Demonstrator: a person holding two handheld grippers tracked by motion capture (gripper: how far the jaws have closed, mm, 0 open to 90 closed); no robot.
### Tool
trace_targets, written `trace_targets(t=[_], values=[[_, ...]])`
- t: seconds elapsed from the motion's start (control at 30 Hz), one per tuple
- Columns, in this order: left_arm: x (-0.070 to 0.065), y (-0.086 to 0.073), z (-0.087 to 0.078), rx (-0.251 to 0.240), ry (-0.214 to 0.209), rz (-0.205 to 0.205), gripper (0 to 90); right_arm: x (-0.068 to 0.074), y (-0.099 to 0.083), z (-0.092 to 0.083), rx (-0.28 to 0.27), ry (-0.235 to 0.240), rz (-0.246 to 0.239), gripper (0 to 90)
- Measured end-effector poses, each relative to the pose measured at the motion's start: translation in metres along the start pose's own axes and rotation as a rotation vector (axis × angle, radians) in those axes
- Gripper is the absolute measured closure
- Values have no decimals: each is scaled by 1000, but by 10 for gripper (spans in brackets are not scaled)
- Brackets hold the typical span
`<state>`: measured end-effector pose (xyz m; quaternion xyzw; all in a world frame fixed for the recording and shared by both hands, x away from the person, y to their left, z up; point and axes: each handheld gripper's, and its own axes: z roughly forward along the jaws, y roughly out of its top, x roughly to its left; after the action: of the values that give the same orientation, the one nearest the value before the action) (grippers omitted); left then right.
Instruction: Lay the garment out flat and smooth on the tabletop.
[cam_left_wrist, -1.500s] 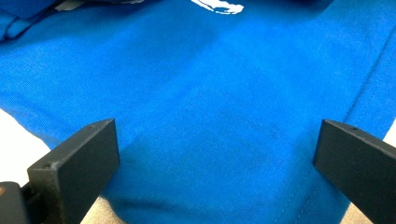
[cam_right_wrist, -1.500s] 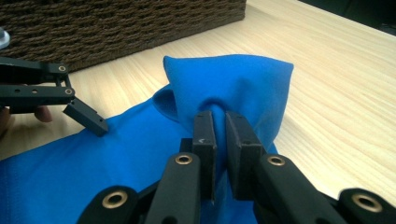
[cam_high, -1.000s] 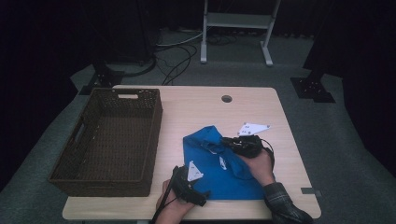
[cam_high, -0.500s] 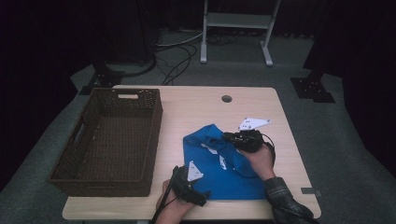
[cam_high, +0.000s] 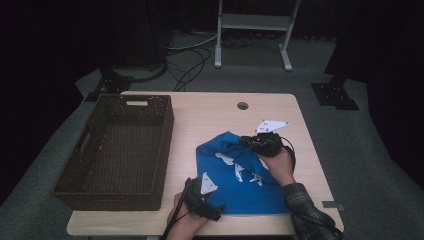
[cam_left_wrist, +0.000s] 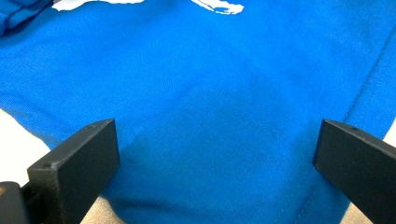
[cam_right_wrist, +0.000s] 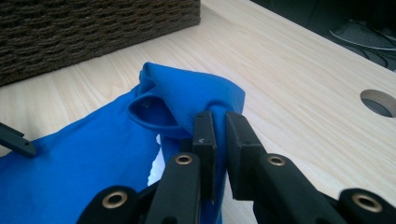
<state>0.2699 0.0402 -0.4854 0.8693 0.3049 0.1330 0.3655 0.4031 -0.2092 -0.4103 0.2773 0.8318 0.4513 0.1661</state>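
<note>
**Blue shirt pinched at its far fold, near corner lying between open jaws**

The light wooden table (cam_high: 210, 112) carries everything here. On it, at about 9 o'clock from the table's centre, stands the dark brown woven rectangular basket (cam_high: 117, 150), its near long side seen as a wicker wall in the right gripper view. A small round hole (cam_high: 243, 106) sits in the tabletop toward 12 o'clock.

The blue cotton shirt with white print (cam_high: 250, 182) lies spread on the table at roughly 5 o'clock from centre, just beside the basket's right wall but apart from it. Its far edge is bunched up into a raised fold (cam_right_wrist: 187, 100) (the cloth stands up from the table there).

The right gripper (cam_high: 250, 143), held in a hand with a plaid sleeve, sits at the shirt's 12 o'clock edge. Its jaws are nearly together, clamped on the raised fold, which rises just beyond the fingertips (cam_right_wrist: 204, 128).

The left gripper (cam_high: 216, 213) rests at the shirt's 7 o'clock corner. Its jaws stand wide apart, the flat blue cloth lying between them, and the pads (cam_left_wrist: 88, 149) press on nothing.
</note>
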Motion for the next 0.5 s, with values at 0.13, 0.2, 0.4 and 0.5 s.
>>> trace_targets(t=[0.13,0.2,0.4,0.5], values=[[0,0,0,-2,0,0,2,-4,2,1,4,-5,0,829],[0,0,0,-2,0,-1,2,-6,2,2,7,-5,0,829],[0,0,0,1,-1,0,2,-10,7,3,19,-11,-9,828],[0,0,0,1,-1,0,2,-12,8,4,20,-13,-9,828]])
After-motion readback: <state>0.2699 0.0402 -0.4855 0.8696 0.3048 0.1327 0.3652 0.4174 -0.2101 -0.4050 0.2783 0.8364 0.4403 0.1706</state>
